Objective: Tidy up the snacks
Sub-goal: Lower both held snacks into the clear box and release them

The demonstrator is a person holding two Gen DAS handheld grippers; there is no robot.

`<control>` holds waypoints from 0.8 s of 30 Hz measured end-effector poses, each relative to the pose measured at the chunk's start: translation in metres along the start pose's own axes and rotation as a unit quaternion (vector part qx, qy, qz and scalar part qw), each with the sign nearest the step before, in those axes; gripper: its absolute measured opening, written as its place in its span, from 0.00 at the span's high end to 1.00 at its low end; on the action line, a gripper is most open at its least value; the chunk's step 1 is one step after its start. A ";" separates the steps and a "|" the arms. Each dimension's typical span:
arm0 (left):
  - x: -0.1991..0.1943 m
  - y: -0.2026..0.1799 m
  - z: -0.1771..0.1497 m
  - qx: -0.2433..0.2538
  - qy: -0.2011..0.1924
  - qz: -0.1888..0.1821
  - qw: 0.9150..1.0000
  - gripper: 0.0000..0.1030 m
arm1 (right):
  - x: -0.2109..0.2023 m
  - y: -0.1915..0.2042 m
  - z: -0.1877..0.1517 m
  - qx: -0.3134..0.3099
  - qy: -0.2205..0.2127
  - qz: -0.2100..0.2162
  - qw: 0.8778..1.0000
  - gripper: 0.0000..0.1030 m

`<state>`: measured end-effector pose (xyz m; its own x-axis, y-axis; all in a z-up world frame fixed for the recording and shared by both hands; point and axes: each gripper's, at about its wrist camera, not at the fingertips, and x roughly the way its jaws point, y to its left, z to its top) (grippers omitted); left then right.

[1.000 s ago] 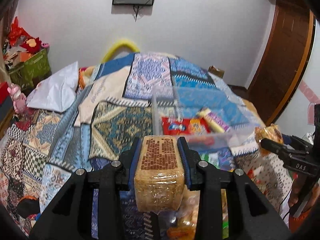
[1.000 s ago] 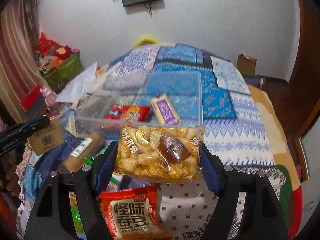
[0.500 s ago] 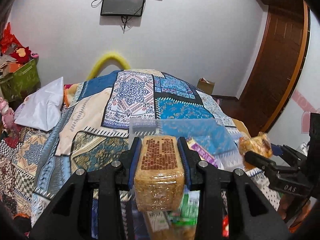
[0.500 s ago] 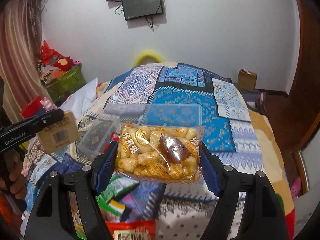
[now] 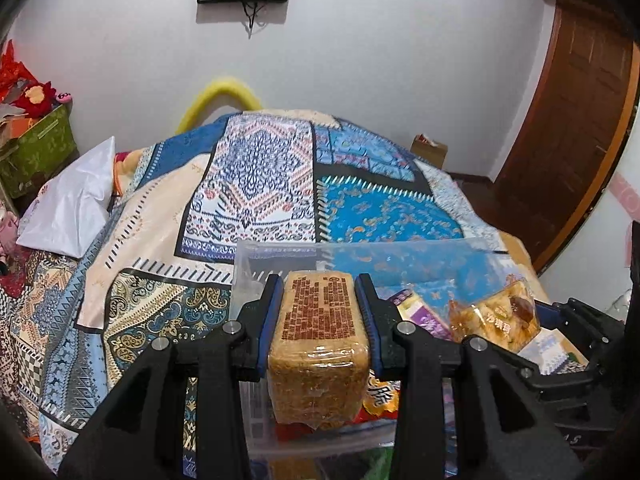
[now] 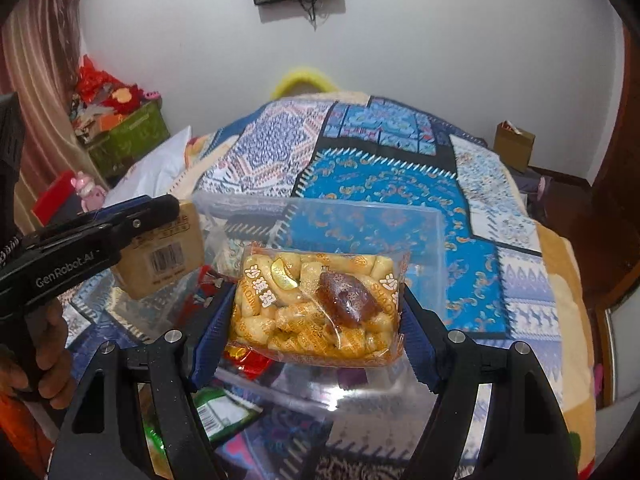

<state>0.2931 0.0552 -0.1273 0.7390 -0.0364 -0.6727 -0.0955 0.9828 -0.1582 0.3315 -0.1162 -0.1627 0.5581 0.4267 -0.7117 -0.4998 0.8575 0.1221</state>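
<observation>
Two claws gripping: left claw clenching brown cake bar, right claw clenching peanut pack; one clear bin at centre frame holding purple packet.

Even, fairly bright indoor light; soft shadows; glare on the clear plastic bin; strong fisheye bending and dark vignette at corners; wall slightly soft

Golden-brown crumbly snack block in clear wrap, dark brown print on its tan label. Clear packet of pale yellow puffed snacks, orange edge, white characters, one glossy dark brown piece inside. Transparent plastic storage box, colourless. Patchwork bed quilt: blue, turquoise, cream, navy panels with paisley and geometric motifs. Tool pads blue, frames black.
</observation>
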 end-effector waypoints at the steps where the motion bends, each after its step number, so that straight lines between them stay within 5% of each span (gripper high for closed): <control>1: 0.005 0.001 -0.002 -0.002 0.005 0.000 1.000 0.65 | 0.006 0.001 0.000 -0.002 0.007 0.002 1.000 0.29; 16: 0.015 0.009 -0.018 0.008 0.037 0.010 0.999 0.64 | 0.032 0.010 -0.012 -0.023 0.060 -0.007 0.998 0.28; 24: -0.020 0.004 -0.020 0.019 0.022 0.010 1.000 0.49 | 0.006 0.010 -0.007 -0.023 0.039 -0.016 0.999 0.28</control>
<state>0.2647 0.0560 -0.1295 0.7067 -0.0240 -0.7071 -0.0843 0.9894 -0.1179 0.3249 -0.1069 -0.1707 0.5221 0.3740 -0.7665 -0.5136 0.8554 0.0675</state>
